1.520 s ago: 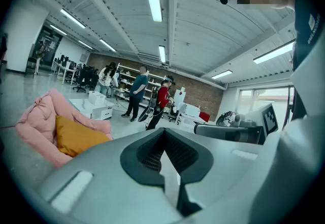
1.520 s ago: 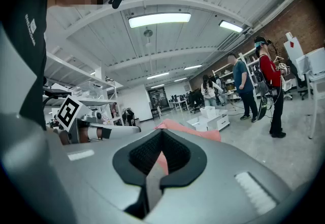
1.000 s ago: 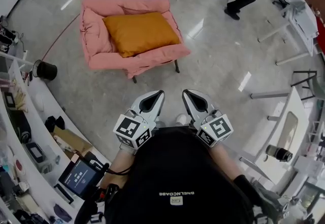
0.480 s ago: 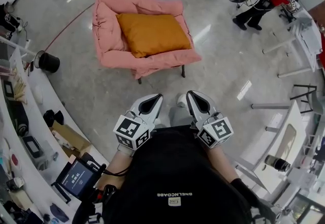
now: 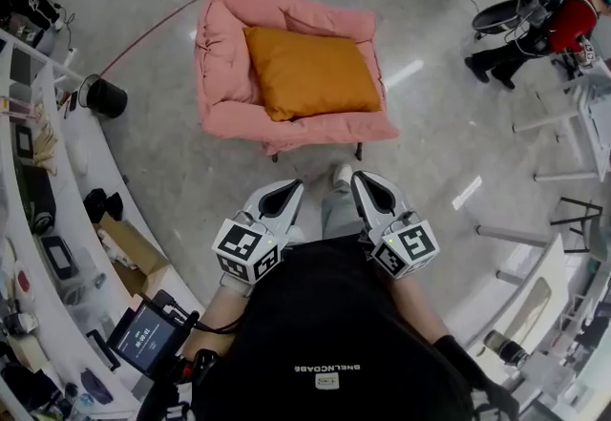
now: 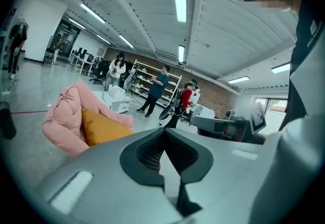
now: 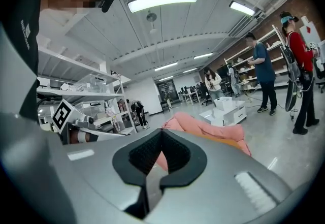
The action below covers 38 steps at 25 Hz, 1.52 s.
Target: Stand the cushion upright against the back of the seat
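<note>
While the orange cushion (image 5: 313, 73) lies flat on the pink armchair (image 5: 221, 75), far from the person and well apart from both tools, the left gripper (image 5: 284, 192) and right gripper (image 5: 368, 186) sit clenched and empty near the body, so reaching, grasping and upending it all seem left to do.

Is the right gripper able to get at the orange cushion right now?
Probably not yet. The right gripper is held close to the person's body, and bare floor lies between it and the orange cushion on the pink seat. Nothing blocks the way; stepping closer should do.
</note>
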Each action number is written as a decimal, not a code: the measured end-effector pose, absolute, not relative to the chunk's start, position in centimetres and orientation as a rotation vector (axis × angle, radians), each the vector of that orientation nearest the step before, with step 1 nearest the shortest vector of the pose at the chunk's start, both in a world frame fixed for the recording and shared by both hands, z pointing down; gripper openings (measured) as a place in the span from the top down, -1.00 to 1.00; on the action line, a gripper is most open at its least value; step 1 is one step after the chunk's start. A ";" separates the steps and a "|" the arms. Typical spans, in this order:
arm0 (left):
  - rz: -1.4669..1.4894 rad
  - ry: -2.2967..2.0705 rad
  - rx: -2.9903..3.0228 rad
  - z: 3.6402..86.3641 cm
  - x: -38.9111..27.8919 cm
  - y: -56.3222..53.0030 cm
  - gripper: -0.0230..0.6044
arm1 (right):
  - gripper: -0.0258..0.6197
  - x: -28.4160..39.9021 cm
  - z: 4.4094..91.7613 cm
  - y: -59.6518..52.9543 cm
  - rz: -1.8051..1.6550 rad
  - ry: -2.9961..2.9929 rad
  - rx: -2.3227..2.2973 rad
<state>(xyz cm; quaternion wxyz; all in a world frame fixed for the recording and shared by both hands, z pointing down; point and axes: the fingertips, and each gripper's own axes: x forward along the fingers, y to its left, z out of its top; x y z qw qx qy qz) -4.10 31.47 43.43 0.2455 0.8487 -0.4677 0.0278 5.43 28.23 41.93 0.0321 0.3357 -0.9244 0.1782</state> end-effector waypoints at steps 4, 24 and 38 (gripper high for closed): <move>0.087 -1.326 2.259 44.8 -4.4 27.2 0.88 | 0.91 5.1 43.7 23.5 0.583 -2.853 0.949; 0.096 -1.582 1.982 43.5 -3.0 10.4 0.88 | 0.91 8.1 41.5 3.5 0.600 -2.909 0.640; 0.334 -1.658 1.765 48.1 -6.2 6.6 0.31 | 0.91 11.1 41.6 -2.3 0.633 -2.895 0.694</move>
